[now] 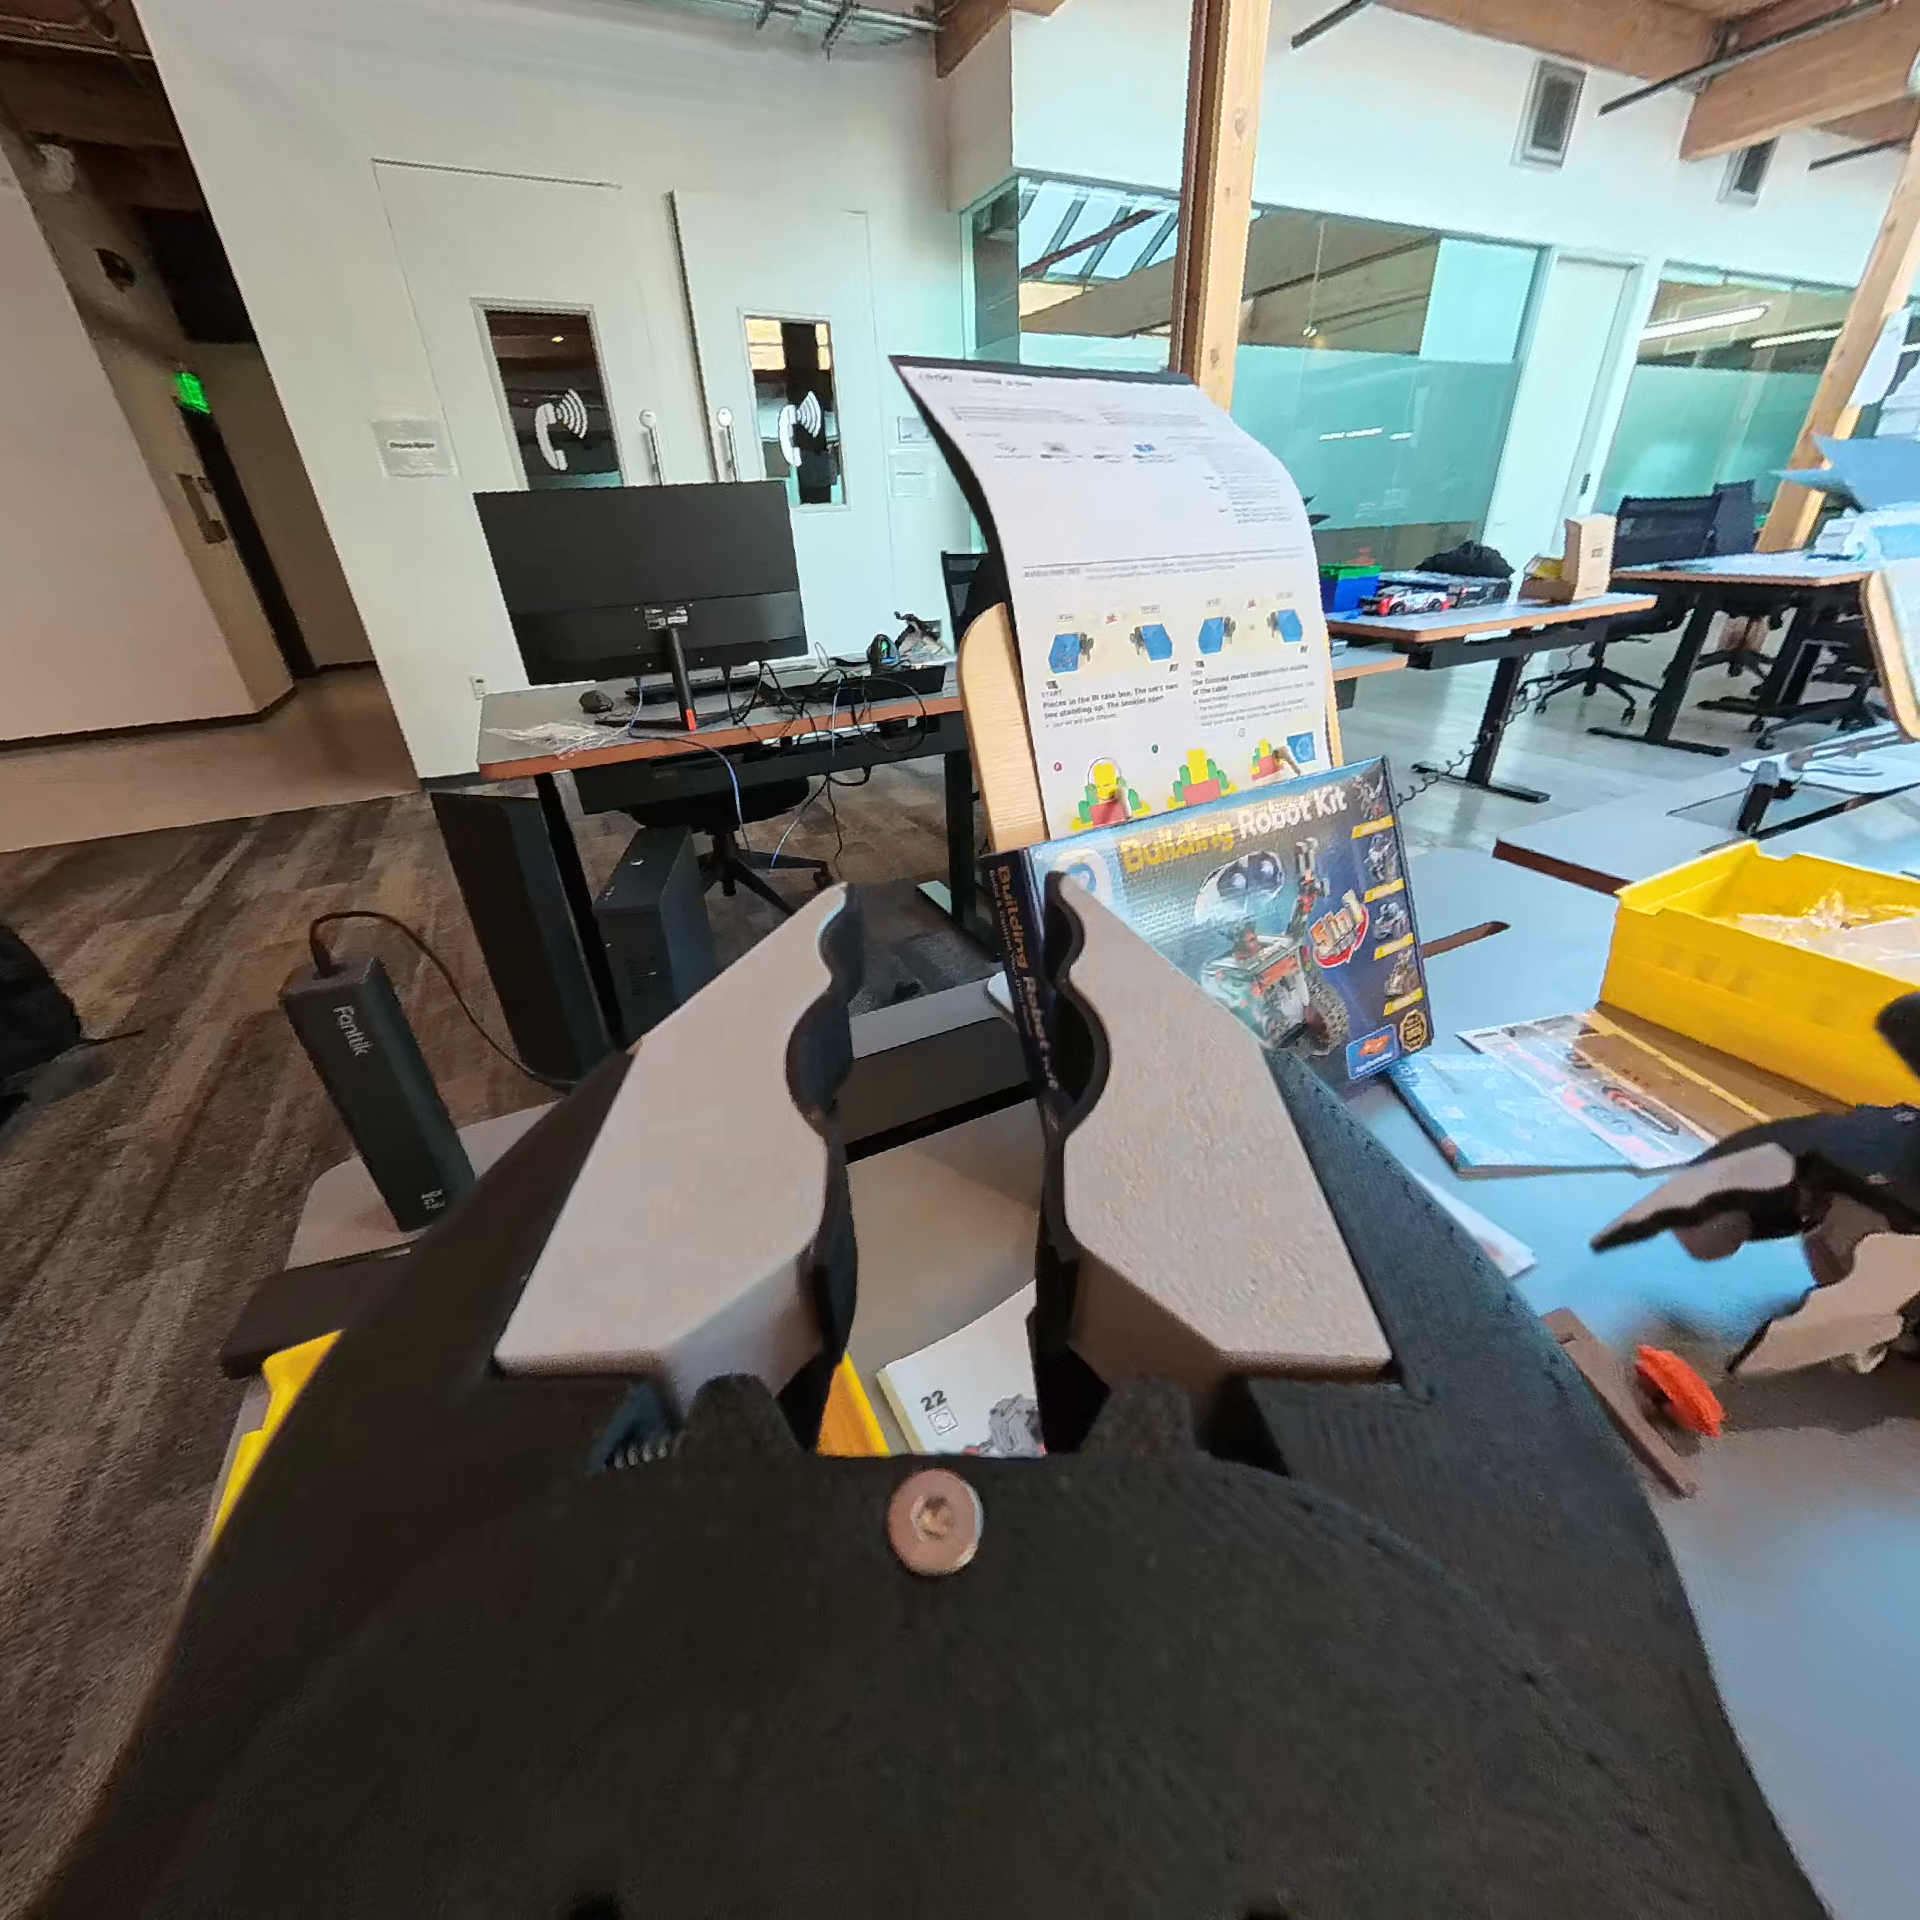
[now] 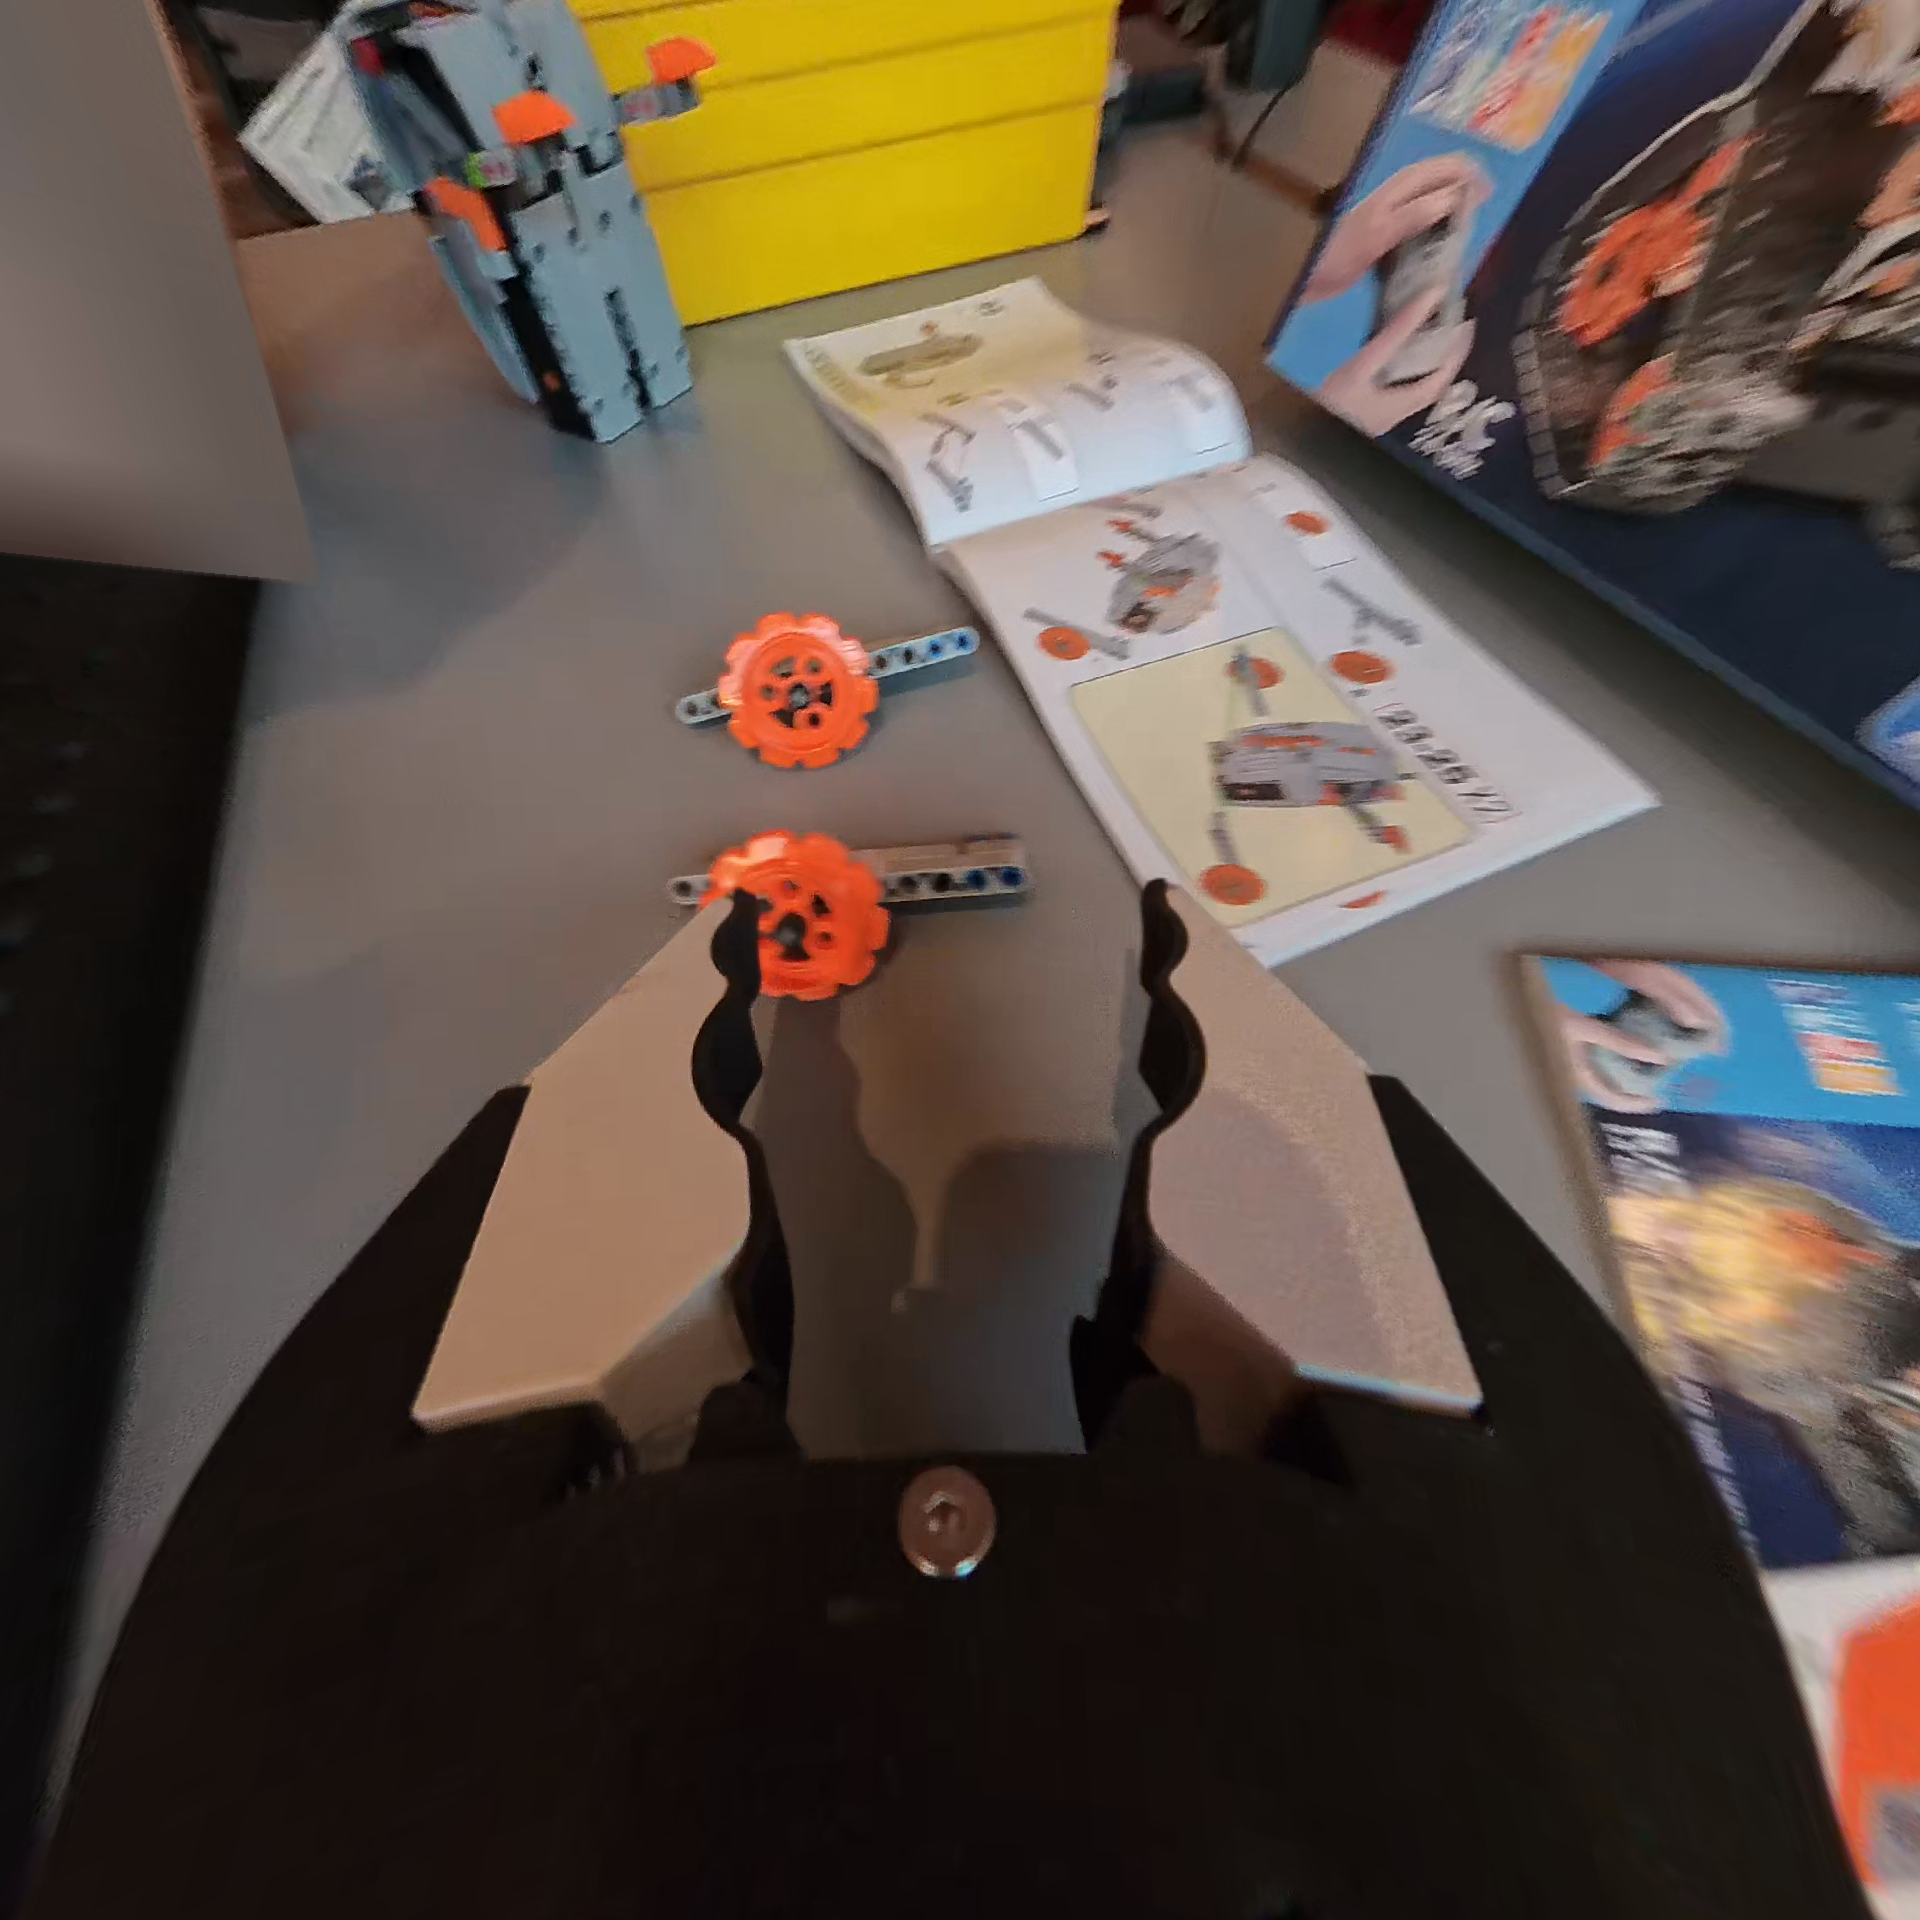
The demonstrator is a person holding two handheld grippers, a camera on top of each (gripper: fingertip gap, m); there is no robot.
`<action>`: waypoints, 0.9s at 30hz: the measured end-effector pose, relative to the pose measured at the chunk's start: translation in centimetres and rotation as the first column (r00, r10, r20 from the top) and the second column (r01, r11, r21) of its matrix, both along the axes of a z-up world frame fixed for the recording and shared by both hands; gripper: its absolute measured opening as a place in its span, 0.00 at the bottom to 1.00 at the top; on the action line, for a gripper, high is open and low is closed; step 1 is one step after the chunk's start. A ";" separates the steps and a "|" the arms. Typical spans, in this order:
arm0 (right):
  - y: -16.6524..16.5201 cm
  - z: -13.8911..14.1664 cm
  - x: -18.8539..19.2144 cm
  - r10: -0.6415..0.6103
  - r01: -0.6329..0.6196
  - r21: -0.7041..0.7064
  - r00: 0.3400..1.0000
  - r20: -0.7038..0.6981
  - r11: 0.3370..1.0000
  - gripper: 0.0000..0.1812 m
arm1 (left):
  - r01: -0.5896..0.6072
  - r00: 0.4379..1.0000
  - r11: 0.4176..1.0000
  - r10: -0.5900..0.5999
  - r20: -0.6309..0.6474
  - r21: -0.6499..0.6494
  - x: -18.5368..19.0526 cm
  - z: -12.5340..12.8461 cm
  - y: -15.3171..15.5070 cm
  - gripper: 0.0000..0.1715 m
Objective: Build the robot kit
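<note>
My right gripper [image 2: 940,909] is open and empty, low over the grey table [image 2: 468,582]. Its left fingertip overlaps an orange gear wheel on a grey beam [image 2: 821,914], the nearer of two. A second orange gear on a grey beam [image 2: 795,688] lies just beyond. A grey block model with orange parts [image 2: 561,239] stands at the back left. My left gripper [image 1: 951,914] is open and empty, held up in the air in front of a blue kit box [image 1: 1247,925]. The right gripper also shows in the left wrist view [image 1: 1631,1231].
An open instruction booklet [image 2: 1195,623] lies right of the gears. Yellow bins [image 2: 862,156] stand at the back, a blue box [image 2: 1662,312] at the right, and a leaflet [image 2: 1756,1247] near the right edge. A printed sheet on a wooden stand [image 1: 1153,603] rises behind the kit box. Tip to tip, the grippers are about 45 cm apart.
</note>
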State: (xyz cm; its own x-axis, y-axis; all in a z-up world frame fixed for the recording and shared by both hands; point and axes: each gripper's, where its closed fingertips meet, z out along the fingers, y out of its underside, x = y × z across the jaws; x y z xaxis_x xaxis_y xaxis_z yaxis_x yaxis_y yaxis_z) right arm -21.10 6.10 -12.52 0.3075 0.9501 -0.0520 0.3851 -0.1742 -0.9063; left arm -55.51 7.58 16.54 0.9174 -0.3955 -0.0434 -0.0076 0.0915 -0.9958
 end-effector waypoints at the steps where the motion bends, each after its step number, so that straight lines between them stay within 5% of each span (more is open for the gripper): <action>1: 0.8 0.3 0.7 -0.032 0.032 0.042 0.999 -0.003 0.999 0.42 | -0.012 1.000 1.000 0.012 -0.009 -0.007 0.0 -0.1 0.2 0.19; 6: 3.7 0.4 3.6 -0.149 0.137 0.198 0.988 0.046 0.971 0.48 | -0.048 0.997 0.998 0.046 -0.056 -0.037 0.5 -0.9 1.0 0.19; 17: 2.7 0.0 3.0 -0.096 0.083 0.175 0.993 0.068 0.981 0.47 | -0.124 0.986 0.991 0.116 -0.120 -0.058 0.6 -1.6 2.1 0.20; 27: 4.1 0.5 3.3 -0.168 0.159 0.181 0.985 0.032 0.971 0.46 | -0.100 0.994 0.994 0.099 -0.036 -0.041 -1.0 -0.9 1.3 0.19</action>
State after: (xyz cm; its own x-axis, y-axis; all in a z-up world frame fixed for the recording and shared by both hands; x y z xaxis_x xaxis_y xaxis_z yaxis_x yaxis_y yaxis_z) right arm -17.80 10.16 -12.01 0.4576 0.8795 0.1305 0.4077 -0.0772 -0.9098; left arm -56.54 8.87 15.63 0.9506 -0.3046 -0.0605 -0.0487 0.0461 -0.9977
